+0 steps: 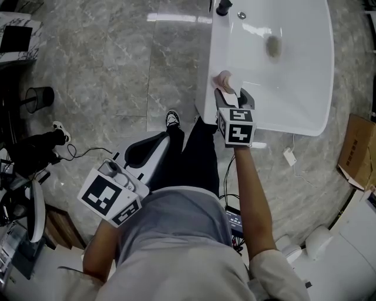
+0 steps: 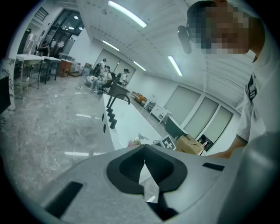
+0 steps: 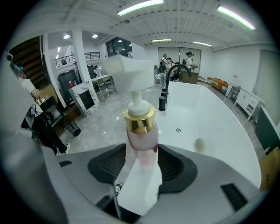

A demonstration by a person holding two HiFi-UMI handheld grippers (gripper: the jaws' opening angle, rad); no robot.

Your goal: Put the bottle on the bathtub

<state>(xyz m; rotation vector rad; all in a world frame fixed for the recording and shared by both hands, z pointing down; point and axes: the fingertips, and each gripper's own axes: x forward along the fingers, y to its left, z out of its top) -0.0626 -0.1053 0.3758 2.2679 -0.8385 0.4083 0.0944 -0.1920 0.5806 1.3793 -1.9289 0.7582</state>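
Status, remote op.

1. R side: right tool [image 3: 141,162] is pinching the bottle [image 3: 142,133] low on its body, one pad on each flank. Bottle stands upright in the grip. Pink body, gold collar, white pump head on top.
2. Bottle posn, head view: over the bathtub [image 1: 294,120] at its long rim on the floor side, near the end that lies away from the faucet [image 1: 224,7]. I can't tell whether its base touches the rim or hangs just above it.
3. L side: left tool [image 1: 158,141] has its pads pressed together with nothing between them; only a thin sliver of light shows through. It is held off to the floor side of the bathtub, well apart from the rim, in front of the person's dark trousers.
4. Bathtub: white, oval, basin dry-looking. One small grey-brown item [image 1: 273,46] lies in the basin toward the faucet end, too blurred to ID. Faucet is black and sits on the rim at that end.
5. Surroundings: grey marble floor [image 1: 117,70] beside the bathtub's long side.
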